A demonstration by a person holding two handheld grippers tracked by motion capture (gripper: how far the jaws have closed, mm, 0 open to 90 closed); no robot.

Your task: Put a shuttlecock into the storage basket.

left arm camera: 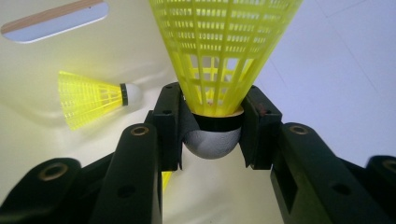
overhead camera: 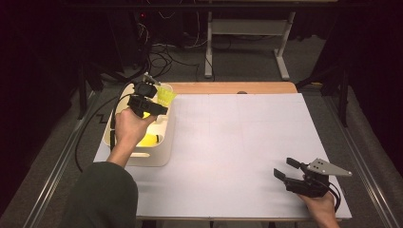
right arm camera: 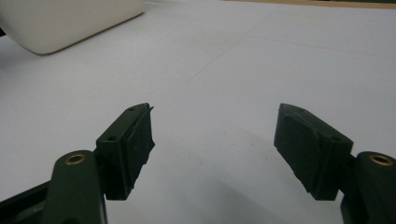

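Observation:
My left gripper (overhead camera: 157,99) is raised over the white bin (overhead camera: 164,154) at the table's left and is shut on a yellow shuttlecock (overhead camera: 166,95). In the left gripper view the pads clamp the shuttlecock (left arm camera: 224,51) at its black band and grey cork, skirt pointing away from me. A second yellow shuttlecock (left arm camera: 93,98) lies on its side inside the bin, also seen as a yellow shape (overhead camera: 150,140) in the high view. My right gripper (overhead camera: 286,169) rests near the table's front right corner, jaws wide apart with nothing between them (right arm camera: 215,144).
The table (overhead camera: 237,142) is covered by a white sheet, with a wooden edge at the back. The bin's corner (right arm camera: 70,23) shows far off in the right gripper view. Cables and desk legs stand on the floor behind the table.

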